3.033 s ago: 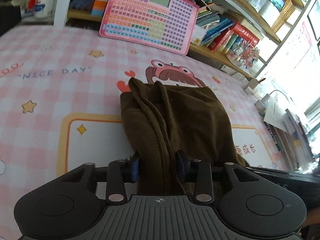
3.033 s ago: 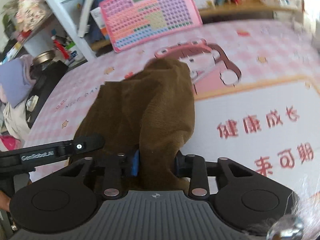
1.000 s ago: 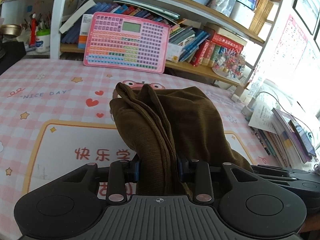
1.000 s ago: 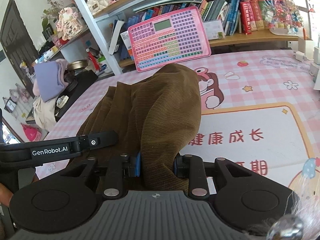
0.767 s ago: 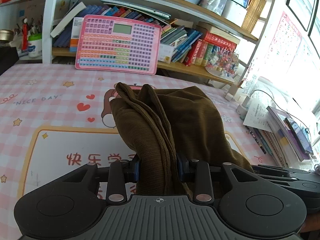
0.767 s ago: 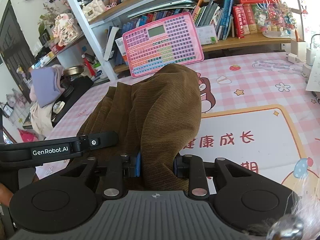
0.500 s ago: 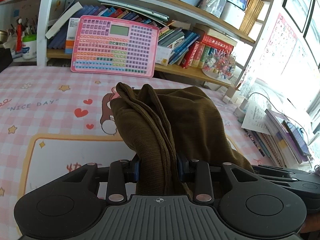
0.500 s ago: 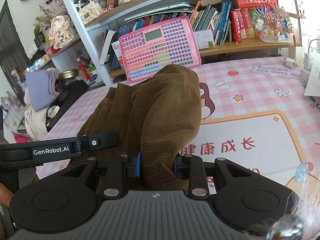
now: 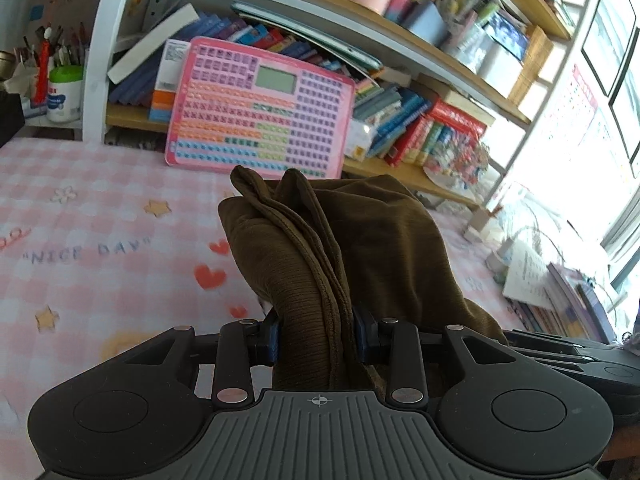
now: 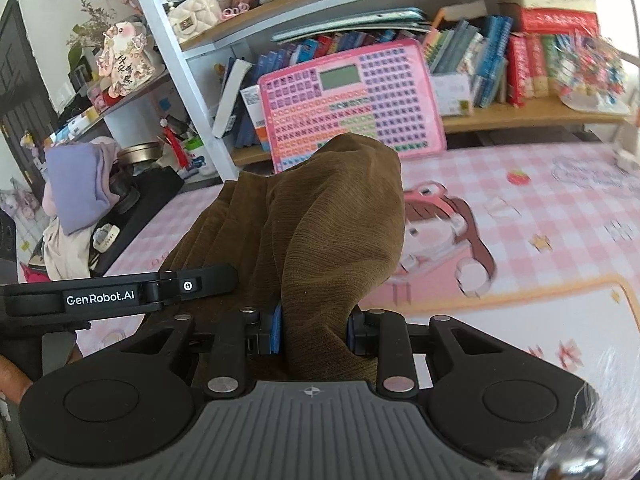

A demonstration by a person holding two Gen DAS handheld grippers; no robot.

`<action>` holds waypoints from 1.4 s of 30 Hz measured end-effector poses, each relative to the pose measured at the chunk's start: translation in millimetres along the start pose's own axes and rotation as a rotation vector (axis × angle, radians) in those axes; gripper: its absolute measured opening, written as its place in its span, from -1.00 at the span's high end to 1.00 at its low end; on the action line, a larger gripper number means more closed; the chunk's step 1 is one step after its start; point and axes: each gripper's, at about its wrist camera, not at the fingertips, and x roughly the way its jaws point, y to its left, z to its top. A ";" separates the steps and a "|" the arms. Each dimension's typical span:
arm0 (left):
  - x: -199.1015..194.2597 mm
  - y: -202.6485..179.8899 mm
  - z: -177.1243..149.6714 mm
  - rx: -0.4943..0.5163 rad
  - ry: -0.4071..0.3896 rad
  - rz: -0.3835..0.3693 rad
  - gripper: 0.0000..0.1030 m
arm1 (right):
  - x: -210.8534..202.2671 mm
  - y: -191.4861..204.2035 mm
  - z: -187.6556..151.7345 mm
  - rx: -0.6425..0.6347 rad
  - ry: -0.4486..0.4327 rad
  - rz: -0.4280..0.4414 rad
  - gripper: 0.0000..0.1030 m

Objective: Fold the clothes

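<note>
The left gripper (image 9: 316, 338) is clamping a bunched edge of the brown ribbed garment (image 9: 340, 248), its blue-padded fingers (image 9: 271, 336) pressed against the cloth on both sides. The right gripper (image 10: 314, 330) is gripping another bunch of the same garment (image 10: 320, 232) in the same way, fingers closed on the fabric. The garment is hanging between the two tools, draped forward over their fingers above the pink checked tablecloth (image 9: 100, 240).

Compared with three seconds ago, both cameras are tilting upward: the pink keyboard toy (image 9: 260, 116) and the bookshelf (image 9: 440, 80) are now sitting lower and filling more of each view, while less of the tablecloth is showing. The yellow-framed panel with red characters, prominent in the right wrist view half a second ago, is sliding toward the bottom edge. The hold on the cloth is staying unchanged throughout. The left tool's black body (image 10: 120, 294) is showing at the left of the right wrist view.
</note>
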 end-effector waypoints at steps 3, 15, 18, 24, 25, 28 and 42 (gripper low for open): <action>7.3 20.0 18.8 -0.002 -0.009 -0.005 0.37 | 22.4 9.2 17.2 -0.016 -0.008 0.001 0.49; 51.3 107.9 85.6 -0.056 -0.041 -0.004 0.37 | 135.4 38.7 76.9 -0.063 -0.027 0.001 0.49; 65.6 124.2 96.0 -0.065 -0.036 0.002 0.37 | 160.5 39.5 85.6 -0.060 -0.018 -0.002 0.49; 88.2 149.4 105.1 -0.093 -0.012 0.007 0.37 | 193.4 39.4 90.4 -0.056 0.016 -0.013 0.49; 91.0 152.7 105.3 -0.097 -0.010 0.006 0.37 | 197.4 39.0 90.4 -0.056 0.018 -0.014 0.49; 100.0 161.9 106.1 -0.113 -0.008 0.008 0.37 | 209.9 38.1 90.5 -0.057 0.024 -0.016 0.49; 126.0 187.0 93.4 -0.152 0.041 0.089 -0.06 | 247.8 9.1 74.9 0.108 0.093 -0.036 0.12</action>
